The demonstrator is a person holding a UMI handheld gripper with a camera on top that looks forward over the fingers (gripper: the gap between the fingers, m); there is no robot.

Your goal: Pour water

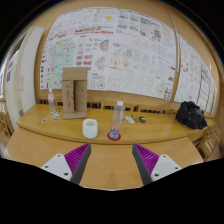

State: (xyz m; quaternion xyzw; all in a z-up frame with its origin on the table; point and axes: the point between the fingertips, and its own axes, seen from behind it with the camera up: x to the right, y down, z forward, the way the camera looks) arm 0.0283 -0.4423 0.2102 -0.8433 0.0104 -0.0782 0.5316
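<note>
Across the wooden table (60, 140), well beyond the tongs (111, 160), stood a clear water bottle (119, 112) and, just to its side, a white cup (90, 128). The tongs hung wide apart over the near table edge, gripping nothing, both purple pads (148, 157) bare. A cardboard box (74, 92) and a black bag (190, 115) sat further off. By my reckoning nothing had begun: the bottle stood untouched, so reaching, gripping and pouring were all left.
</note>
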